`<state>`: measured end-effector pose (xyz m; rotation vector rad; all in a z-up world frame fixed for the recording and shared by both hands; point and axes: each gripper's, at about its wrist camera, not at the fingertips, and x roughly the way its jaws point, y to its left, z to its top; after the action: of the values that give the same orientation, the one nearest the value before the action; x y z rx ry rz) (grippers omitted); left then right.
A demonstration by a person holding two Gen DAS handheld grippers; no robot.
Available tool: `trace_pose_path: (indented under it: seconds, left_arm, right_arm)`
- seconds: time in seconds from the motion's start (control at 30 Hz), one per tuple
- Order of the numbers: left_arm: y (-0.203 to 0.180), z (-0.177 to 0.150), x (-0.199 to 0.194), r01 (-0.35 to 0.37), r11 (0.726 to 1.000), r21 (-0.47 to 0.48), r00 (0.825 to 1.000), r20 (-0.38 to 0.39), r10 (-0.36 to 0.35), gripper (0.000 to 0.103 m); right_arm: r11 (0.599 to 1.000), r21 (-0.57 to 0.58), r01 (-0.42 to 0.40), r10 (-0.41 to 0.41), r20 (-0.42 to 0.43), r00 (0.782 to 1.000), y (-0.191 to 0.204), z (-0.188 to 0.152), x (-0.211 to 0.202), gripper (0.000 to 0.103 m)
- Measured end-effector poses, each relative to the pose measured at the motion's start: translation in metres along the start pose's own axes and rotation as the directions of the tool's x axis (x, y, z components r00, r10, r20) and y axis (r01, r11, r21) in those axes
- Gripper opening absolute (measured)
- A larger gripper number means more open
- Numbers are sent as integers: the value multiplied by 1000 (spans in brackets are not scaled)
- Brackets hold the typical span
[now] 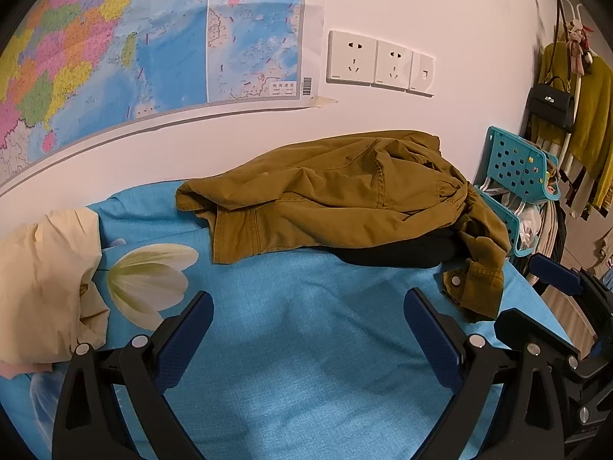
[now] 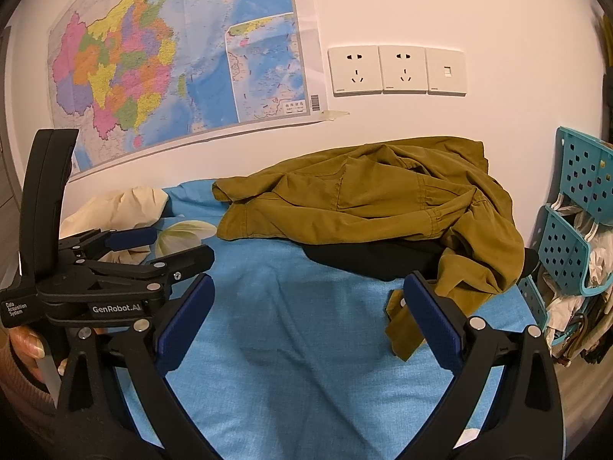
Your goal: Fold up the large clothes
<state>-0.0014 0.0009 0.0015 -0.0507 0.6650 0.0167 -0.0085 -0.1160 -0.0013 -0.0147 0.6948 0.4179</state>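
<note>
While both grippers hover over a blue bedsheet (image 1: 306, 345), an olive-brown jacket (image 1: 345, 199) lies in a crumpled heap toward the far side of that sheet, close to the white wall (image 1: 421, 0). Under the jacket's right part a black garment (image 1: 394, 251) peeks out, touching it from below. One jacket sleeve with a snap-button cuff (image 1: 479, 287) trails off the heap toward the near right. The left gripper (image 1: 308, 303) has its blue-padded fingers spread wide apart, holding nothing, well short of the jacket. The right gripper (image 2: 306, 287) is likewise spread wide and holds nothing; its right finger (image 2: 433, 322) overlaps the trailing cuff in the picture, though contact cannot be judged. To the left of the jacket sits a cream cloth bundle (image 1: 46, 276), beside a pale flower print (image 1: 149, 280) on the sheet. On the wall above the jacket hang a colourful map (image 1: 115, 57) and a row of white wall sockets (image 1: 379, 63). To the right of the jacket stands a teal perforated rack (image 1: 517, 176), and beyond it yellow-green clothing and a black handbag (image 1: 551, 105) hang. In the right wrist view a person's hand (image 2: 30, 345) grips the left gripper's handle.
</note>
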Motion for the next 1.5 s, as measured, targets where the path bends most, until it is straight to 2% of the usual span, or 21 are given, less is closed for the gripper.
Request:
trace_pose_path:
  seconds: [0.93,1.5]
  left_arm:
    - [4,-1,5,-3,1000,-8,1000,-10,3,96]
    - [14,18,34,-4,999,-35,998,-55,2,96]
  right_arm:
    - [1000,-13,0,0,0,1000,-1,3,7,97]
    - [995,-101,-8,9,8,1000,-5,32,32,97]
